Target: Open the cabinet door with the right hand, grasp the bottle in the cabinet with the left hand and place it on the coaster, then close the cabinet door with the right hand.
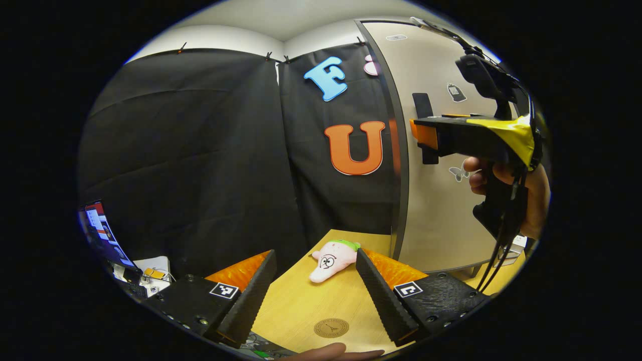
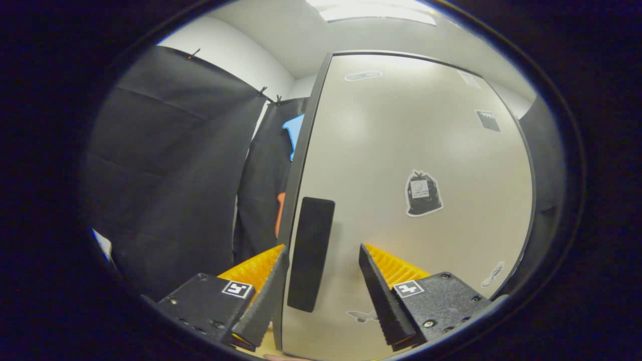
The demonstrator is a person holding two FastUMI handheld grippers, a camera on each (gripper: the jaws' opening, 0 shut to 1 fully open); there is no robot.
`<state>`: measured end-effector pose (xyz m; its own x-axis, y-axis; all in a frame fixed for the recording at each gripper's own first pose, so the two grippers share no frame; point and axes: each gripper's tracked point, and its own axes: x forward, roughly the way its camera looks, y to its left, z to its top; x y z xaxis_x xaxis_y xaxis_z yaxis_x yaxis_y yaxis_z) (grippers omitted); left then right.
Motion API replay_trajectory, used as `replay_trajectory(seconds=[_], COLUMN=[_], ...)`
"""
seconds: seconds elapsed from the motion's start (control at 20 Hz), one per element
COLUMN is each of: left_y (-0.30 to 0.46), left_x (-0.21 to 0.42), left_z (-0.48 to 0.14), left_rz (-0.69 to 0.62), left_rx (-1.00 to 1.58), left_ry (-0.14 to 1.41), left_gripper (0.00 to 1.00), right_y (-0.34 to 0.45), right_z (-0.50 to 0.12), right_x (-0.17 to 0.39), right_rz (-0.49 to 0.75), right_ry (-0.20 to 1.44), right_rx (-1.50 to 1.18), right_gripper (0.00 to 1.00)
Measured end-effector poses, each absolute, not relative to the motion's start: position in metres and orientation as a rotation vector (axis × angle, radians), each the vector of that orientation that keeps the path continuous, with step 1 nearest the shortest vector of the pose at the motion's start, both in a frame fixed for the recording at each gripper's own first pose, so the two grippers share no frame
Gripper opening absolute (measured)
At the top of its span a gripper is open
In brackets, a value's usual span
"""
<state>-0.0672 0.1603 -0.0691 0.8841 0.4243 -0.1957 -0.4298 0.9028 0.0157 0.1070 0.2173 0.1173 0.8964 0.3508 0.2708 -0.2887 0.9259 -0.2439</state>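
Cabinet door point(image 2: 411, 200) closed, pale beige and smooth, framed by a dark edge strip down its left side and across the top. Dark flat handle point(image 2: 311, 253) upright near that left edge, between the spread fingers of the right gripper point(image 2: 321, 296), jaws wide and apart from the handle on both sides; contact not discernible. Small stickers point(image 2: 423, 193) scattered on the door face. Black cloth wall just left of the door edge, little room between them.

In the left gripper view, left gripper point(image 1: 316, 298) wide open and holding nothing, low over the yellow wooden table point(image 1: 301, 306). Round brown coaster point(image 1: 331, 328) flat on the table between the fingertips, near the front edge, bare wood all around it. Pink plush toy point(image 1: 328, 259) lying farther back, close to the cabinet's corner, well apart from the coaster. Right gripper point(image 1: 426, 135) seen side-on there, held by a hand point(image 1: 521, 185) against the door at handle height. Monitor point(image 1: 103, 233) and clutter off the table's left edge. Bottle behind the closed door, unseen.
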Motion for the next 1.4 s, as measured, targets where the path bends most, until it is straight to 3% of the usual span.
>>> replay_trajectory(seconds=[0.05,0.2,0.3,0.7,1.4], left_y=[0.161,0.165,0.165,0.167,0.136], left_x=[-0.066,-0.065,-0.065,-0.053,-0.033], left_z=[-0.066,-0.063,-0.065,-0.051,-0.058], left_rz=[0.446,0.460,0.467,0.467,0.363], left_rx=[-0.021,-0.003,-0.013,-0.020,-0.022], left_ry=[0.188,0.175,0.177,0.130,0.125], left_gripper=[0.97,0.96,0.96,0.96,0.96], right_y=[0.221,0.231,0.231,0.228,0.205], right_z=[0.110,0.096,0.094,0.091,0.082], right_x=[0.109,0.113,0.112,0.100,0.026], right_rz=[0.348,0.381,0.400,0.480,0.668], right_ry=[-0.283,-0.207,-0.186,-0.117,-0.028], right_rx=[-0.197,-0.176,-0.161,-0.154,-0.181], right_gripper=[0.81,0.40,0.35,0.27,0.27])
